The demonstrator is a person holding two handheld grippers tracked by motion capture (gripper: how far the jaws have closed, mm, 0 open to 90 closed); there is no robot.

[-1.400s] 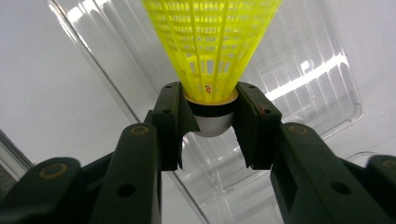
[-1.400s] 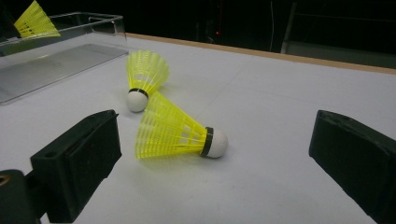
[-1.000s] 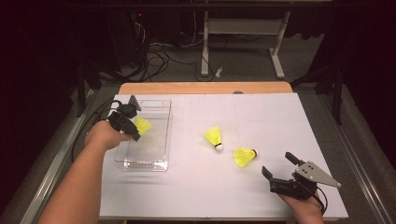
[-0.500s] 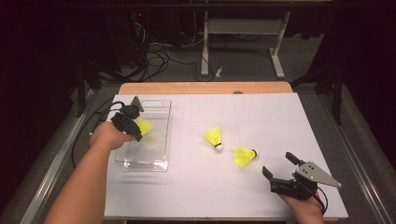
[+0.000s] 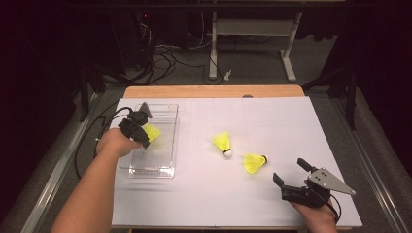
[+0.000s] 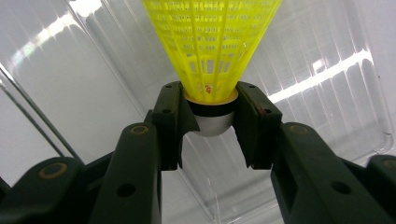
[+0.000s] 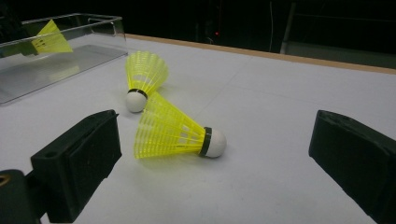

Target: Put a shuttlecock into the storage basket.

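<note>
Just over the clear tray (image 5: 165, 167), the left tool (image 5: 145, 130) is clenched on a yellow shuttlecock (image 5: 153, 132). In the left gripper view its pads (image 6: 173, 122) pinch the white cork at the black band, and the skirt fans away above the tray's ribbed floor (image 6: 327, 93). That tray lies close to the left edge of the white bench (image 5: 291, 126), its long sides running away from the person; its near short wall stands well back from the bench's front edge.

Two more shuttlecocks lie on the open bench to the right of the tray: one standing tilted on its cork (image 5: 222, 143), and another on its side (image 5: 253, 162) just beside it, cork pointing right. The right tool (image 5: 290, 174) rests near the front right corner, released, jaws wide apart, with the lying shuttlecock (image 7: 175, 130) a little ahead of them. Bare bench spreads between tray and shuttlecocks and along the far and right edges.
</note>
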